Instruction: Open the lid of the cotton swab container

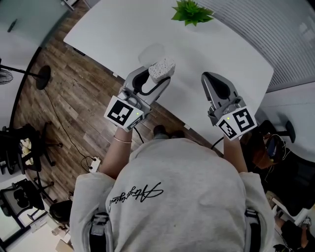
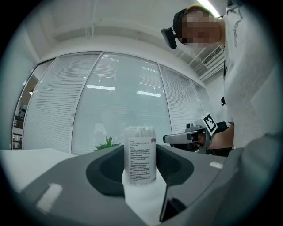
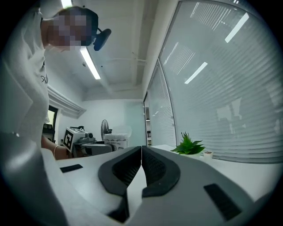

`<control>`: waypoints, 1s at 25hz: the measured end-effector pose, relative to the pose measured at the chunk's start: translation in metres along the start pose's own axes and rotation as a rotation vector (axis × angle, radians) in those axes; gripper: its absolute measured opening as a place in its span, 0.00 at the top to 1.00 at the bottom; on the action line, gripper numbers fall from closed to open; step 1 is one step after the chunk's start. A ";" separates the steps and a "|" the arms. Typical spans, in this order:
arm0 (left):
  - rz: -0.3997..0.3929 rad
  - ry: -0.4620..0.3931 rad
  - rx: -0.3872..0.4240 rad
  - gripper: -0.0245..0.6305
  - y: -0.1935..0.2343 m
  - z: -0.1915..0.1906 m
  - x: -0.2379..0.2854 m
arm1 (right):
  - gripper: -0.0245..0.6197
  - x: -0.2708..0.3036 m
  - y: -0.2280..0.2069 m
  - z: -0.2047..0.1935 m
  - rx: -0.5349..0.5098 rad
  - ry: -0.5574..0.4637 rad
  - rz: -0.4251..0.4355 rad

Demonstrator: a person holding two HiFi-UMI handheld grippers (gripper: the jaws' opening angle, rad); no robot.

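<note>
Standing upright: clear swab container (image 2: 140, 132), printed label (image 2: 141, 160).

Table (image 1: 118, 29), white top: a wide bare stretch across the middle, where you can pass freely. Far edge: potted plant (image 1: 192, 11), the one standing obstacle. Near edge: left gripper (image 1: 157, 78) clamping the cotton swab container (image 1: 161, 68) (upright), with the right gripper (image 1: 209, 78) well apart from it, jaws together. The gap between them is open to you.

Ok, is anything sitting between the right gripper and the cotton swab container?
No. In the head view only bare white table separates the right gripper from the cotton swab container.
</note>
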State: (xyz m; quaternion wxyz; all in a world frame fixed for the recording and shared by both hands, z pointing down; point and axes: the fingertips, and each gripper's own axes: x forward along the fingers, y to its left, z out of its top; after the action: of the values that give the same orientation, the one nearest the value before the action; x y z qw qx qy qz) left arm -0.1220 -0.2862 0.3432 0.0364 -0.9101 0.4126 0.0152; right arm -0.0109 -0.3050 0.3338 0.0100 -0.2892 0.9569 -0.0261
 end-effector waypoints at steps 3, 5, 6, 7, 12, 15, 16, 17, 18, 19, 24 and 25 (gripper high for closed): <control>0.013 -0.009 -0.014 0.66 0.001 -0.001 0.000 | 0.96 -0.004 -0.001 -0.005 0.021 -0.005 -0.020; 0.013 -0.013 -0.021 0.66 0.001 -0.001 0.001 | 0.96 -0.006 -0.003 -0.006 0.037 -0.015 -0.033; 0.013 -0.014 -0.023 0.66 0.000 -0.002 0.001 | 0.96 -0.007 -0.003 -0.006 0.041 -0.019 -0.038; 0.014 -0.016 -0.025 0.66 0.000 -0.002 0.001 | 0.96 -0.007 -0.004 -0.007 0.044 -0.021 -0.041; 0.017 -0.028 -0.045 0.66 0.000 -0.002 0.002 | 0.96 -0.009 -0.004 -0.003 0.043 -0.033 -0.061; 0.015 -0.030 -0.043 0.66 0.000 -0.001 0.002 | 0.96 -0.009 -0.004 -0.005 0.038 -0.028 -0.066; 0.015 -0.029 -0.042 0.66 0.000 -0.001 0.003 | 0.96 -0.009 -0.004 -0.006 0.039 -0.025 -0.068; 0.014 -0.028 -0.040 0.66 0.000 -0.001 0.003 | 0.96 -0.009 -0.005 -0.006 0.041 -0.024 -0.071; 0.013 -0.027 -0.039 0.66 -0.001 -0.001 0.003 | 0.96 -0.010 -0.005 -0.006 0.044 -0.024 -0.074; 0.013 -0.027 -0.037 0.66 -0.001 -0.001 0.003 | 0.96 -0.010 -0.006 -0.006 0.045 -0.025 -0.076; 0.005 -0.026 -0.031 0.66 -0.003 -0.001 0.004 | 0.96 -0.010 -0.008 -0.006 0.043 -0.028 -0.093; 0.003 -0.027 -0.031 0.67 -0.003 0.000 0.004 | 0.96 -0.010 -0.008 -0.005 0.043 -0.029 -0.095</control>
State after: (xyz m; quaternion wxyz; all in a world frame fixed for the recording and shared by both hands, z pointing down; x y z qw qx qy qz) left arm -0.1173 -0.2876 0.3435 0.0276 -0.9097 0.4130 0.0340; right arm 0.0018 -0.3062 0.3396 0.0287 -0.3342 0.9411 -0.0429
